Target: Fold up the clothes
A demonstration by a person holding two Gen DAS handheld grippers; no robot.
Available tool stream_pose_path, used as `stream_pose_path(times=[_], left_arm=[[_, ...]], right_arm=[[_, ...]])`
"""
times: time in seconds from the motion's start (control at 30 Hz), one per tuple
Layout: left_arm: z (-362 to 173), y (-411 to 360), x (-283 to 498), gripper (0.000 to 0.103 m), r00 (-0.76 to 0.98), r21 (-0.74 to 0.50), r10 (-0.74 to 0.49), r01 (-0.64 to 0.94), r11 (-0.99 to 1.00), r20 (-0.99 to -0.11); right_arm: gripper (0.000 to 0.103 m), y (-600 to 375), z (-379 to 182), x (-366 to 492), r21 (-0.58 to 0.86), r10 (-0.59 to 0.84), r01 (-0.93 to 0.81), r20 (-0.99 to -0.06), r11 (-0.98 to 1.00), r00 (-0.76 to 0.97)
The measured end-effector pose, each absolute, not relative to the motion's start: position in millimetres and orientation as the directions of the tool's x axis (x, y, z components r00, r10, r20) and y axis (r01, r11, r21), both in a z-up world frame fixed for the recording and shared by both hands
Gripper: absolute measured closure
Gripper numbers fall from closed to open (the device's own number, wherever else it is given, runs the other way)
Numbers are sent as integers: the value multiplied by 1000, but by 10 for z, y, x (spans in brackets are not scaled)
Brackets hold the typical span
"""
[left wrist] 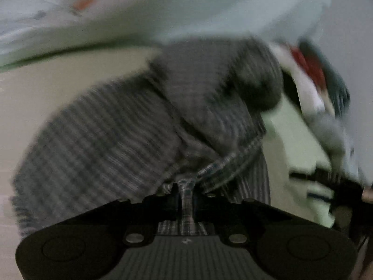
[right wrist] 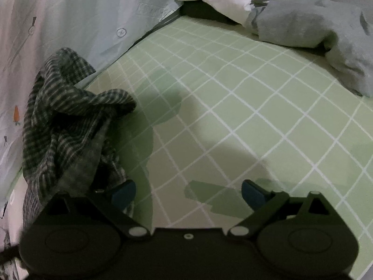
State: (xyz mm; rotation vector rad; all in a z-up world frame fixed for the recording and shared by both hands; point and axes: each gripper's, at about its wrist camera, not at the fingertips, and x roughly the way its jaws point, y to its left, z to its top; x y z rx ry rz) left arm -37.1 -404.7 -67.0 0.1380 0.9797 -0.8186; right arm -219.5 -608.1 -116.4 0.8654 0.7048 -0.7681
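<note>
Checked shirt (left wrist: 130,126) first: it is grey with thin dark and light lines, soft and all crumpled, and it hangs in a bunch at the left side of the green bed sheet (right wrist: 233,107) with white squares. The left gripper (left wrist: 186,198) is pinching a bit of its edge tight; the cloth sticks out between the two fingers. The right gripper (right wrist: 188,193) is spread wide with nothing in it, low over the bare sheet, just beside the bunched cloth.

I think the step now is to get the shirt up and spread out flat. To do it well, the left one should keep its pinch and lift slowly, so the cloth falls straight. The right one should grab another edge or corner, not the middle lump. Then both can pull it apart and lay it flat.

A pile of other clothes (right wrist: 303,23) waits at the far side of the bed.
</note>
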Motion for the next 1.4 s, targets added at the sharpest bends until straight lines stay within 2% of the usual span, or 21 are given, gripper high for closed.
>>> stream_pose_path(times=[0.17, 0.33, 0.47, 0.57, 0.63, 0.67, 0.77, 0.83, 0.93, 1.03, 1.13, 1.3, 1.4], left_arm=[[-273, -3299, 101, 92, 505, -236, -501, 499, 834, -703], [-52, -2232, 704, 92, 695, -216, -296, 203, 955, -656], [-121, -1267, 1048, 92, 714, -252, -128, -70, 965, -688], [-290, -864, 1135, 89, 681, -201, -41, -157, 967, -731], [-402, -741, 1138, 82, 659, -162, -5, -177, 971, -752], [-468, -754, 1133, 80, 647, -155, -4, -176, 972, -762], [-611, -905, 1125, 61, 613, -145, -29, -140, 980, -790], [-634, -1089, 1104, 47, 604, -135, -59, -82, 987, -795], [-626, -1417, 1085, 32, 617, -105, -107, 40, 994, -780], [-572, -1796, 982, 24, 638, -86, -180, 176, 981, -749], [-589, -2122, 853, 23, 620, -108, -277, 297, 949, -734], [-619, -2455, 670, 18, 524, -243, -474, 450, 859, -708], [-700, -2635, 586, 16, 469, -257, -518, 514, 819, -715]], right_arm=[[5, -5852, -1129, -1996, 371, -271, 796, -799, 479, 536], [5, -5574, -1126, -1741, 340, -264, 775, -803, 532, 534], [5, -5388, -1145, -1503, 293, -280, 770, -810, 566, 515], [5, -5315, -1190, -1324, 263, -298, 782, -819, 565, 490], [5, -5298, -1217, -1205, 249, -311, 792, -822, 557, 477], [5, -5294, -1223, -1159, 240, -320, 797, -822, 554, 470], [5, -5290, -1197, -1064, 218, -350, 811, -819, 543, 455], [5, -5269, -1126, -1086, 200, -377, 813, -809, 547, 452], [5, -5259, -1052, -1158, 142, -418, 817, -803, 559, 426], [5, -5344, -1089, -1251, 121, -420, 831, -817, 544, 394], [5, -5472, -1143, -1308, 127, -405, 848, -836, 514, 371], [7, -5542, -1229, -1231, 107, -375, 819, -850, 564, 369], [12, -5541, -1261, -1163, 96, -352, 784, -856, 614, 380]])
